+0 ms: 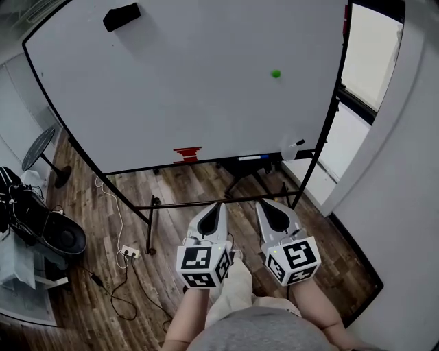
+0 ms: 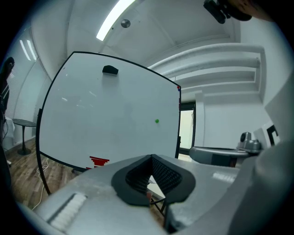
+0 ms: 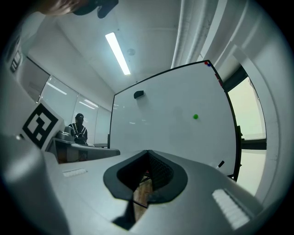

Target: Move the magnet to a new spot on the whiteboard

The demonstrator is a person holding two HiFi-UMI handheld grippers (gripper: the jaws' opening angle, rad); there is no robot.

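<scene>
The left hand-held gripper (image 1: 218,207) and right hand-held gripper (image 1: 267,204) sit low centre, jaws pinched together on nothing, well apart from the whiteboard (image 1: 171,82), so open the right one early and come square onto the green magnet (image 1: 276,73), upper right of frame.

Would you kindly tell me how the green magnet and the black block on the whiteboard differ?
The green magnet is a small round dot, while the black block is larger and oblong. The green magnet sits right of centre, partway up the whiteboard; the black block sits higher, near the top left corner. Both cling to the board's white face, well apart, with nothing touching them.
</scene>
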